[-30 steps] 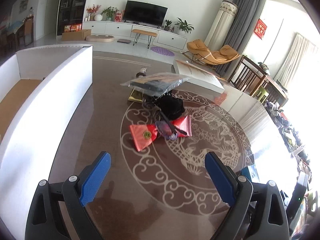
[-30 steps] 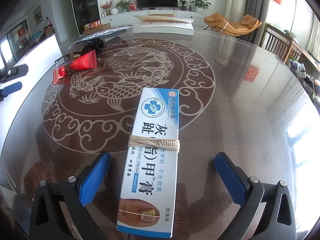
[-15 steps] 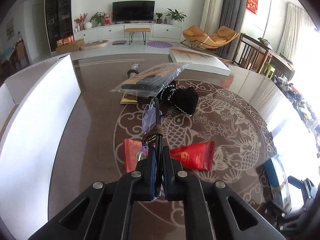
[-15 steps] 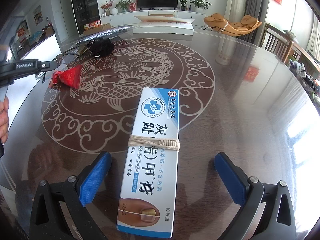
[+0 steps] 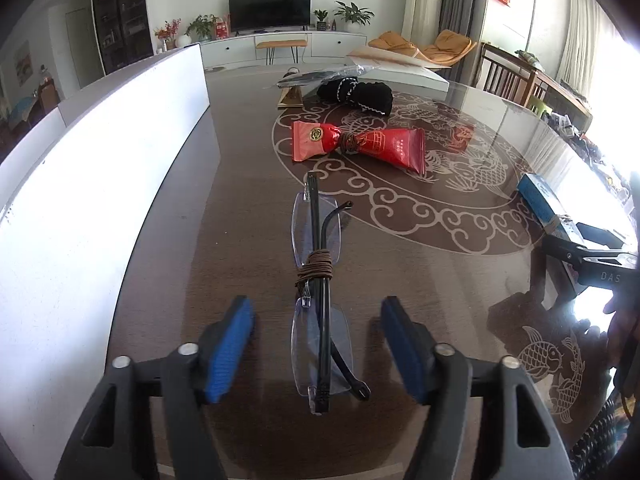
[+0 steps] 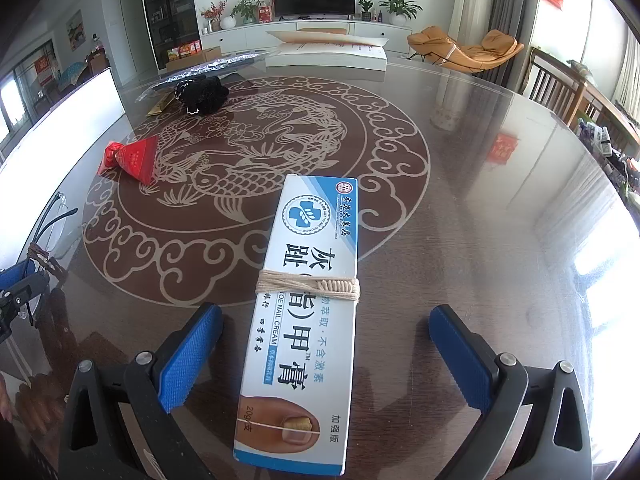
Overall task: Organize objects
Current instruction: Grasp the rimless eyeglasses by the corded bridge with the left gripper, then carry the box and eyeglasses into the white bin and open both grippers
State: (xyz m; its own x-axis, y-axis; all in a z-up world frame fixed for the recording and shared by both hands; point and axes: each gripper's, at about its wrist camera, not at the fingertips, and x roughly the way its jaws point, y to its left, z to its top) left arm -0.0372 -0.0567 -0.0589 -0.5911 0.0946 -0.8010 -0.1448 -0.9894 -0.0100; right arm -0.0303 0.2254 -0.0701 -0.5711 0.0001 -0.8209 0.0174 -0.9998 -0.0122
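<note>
On the dark glass-topped table [image 5: 240,184] with its pale fish-and-cloud inlay, one pair of rimless glasses [image 5: 318,300] lies folded, lenses clear with a faint blue tint, temples thin and black, bound at the bridge by several turns of brown cord [image 5: 315,266]. The glasses rest lengthwise between the blue pads of the left gripper [image 5: 316,350], whose jaws are opening; neither pad touches the frame, a gap shows on each side. Just left of them runs the long white wall of a box [image 5: 100,184]. Further out on the table: one red packet [image 5: 356,146] cinched at the middle with brown cord, one black fabric bundle [image 5: 360,94] with white trim, one clear plastic bag [image 5: 320,74] with dark contents, and one small tan card-like item [image 5: 291,99] under the bag's edge, not identifiable. One flat white box [image 5: 400,68] sits at the far edge. In the right wrist view, one blue-and-white nail cream carton [image 6: 306,308], printed with Chinese characters and a toe picture, wrapped once around the middle with cream twine [image 6: 308,286], lies flat between the pads of the right gripper [image 6: 326,360]; its jaws stand wide, clear of the carton on both sides. The same carton shows at the right margin of the left wrist view, just beyond the right gripper's black body. Count: two grippers, one of each object.
</note>
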